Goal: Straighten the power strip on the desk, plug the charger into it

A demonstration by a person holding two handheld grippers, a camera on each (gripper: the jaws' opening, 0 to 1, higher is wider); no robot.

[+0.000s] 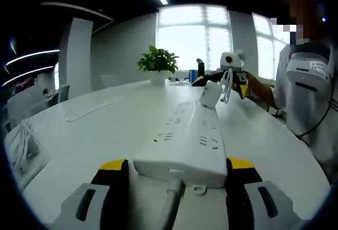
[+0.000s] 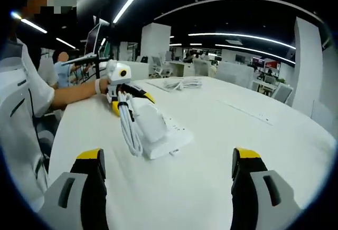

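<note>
A wide white tabletop [image 1: 105,130] curves away from both grippers.

A long white power strip [image 1: 195,135] lies flat on it and runs straight ahead from the left gripper [image 1: 177,164]. Its cord end sits between that gripper's jaws. The jaws are spread, one on each side of the strip. The right tip is just against its edge, and I see a gap at the left tip. The strip's cord [image 1: 170,203] trails back toward me under the gripper.

In the right gripper view, the right gripper [image 2: 169,156] is spread wide and holds nothing. The strip's other end lies just ahead, between its jaws.

A white charger [image 2: 149,120] stands on top of the strip, near the right gripper's end and well away from the left gripper. I cannot tell whether its prongs are fully in the socket.

A coiled white cable [image 2: 128,130] hangs off the charger's side, drooping onto the tabletop beside the strip.

The risks, as I judge them:
- If the charger is only half seated, a nudge from the right gripper could tip it over or pull it out.
- A jaw tip could snag the loose coil and drag the charger with it.
- If the left gripper closes unevenly, it could swing the strip out of line.
</note>
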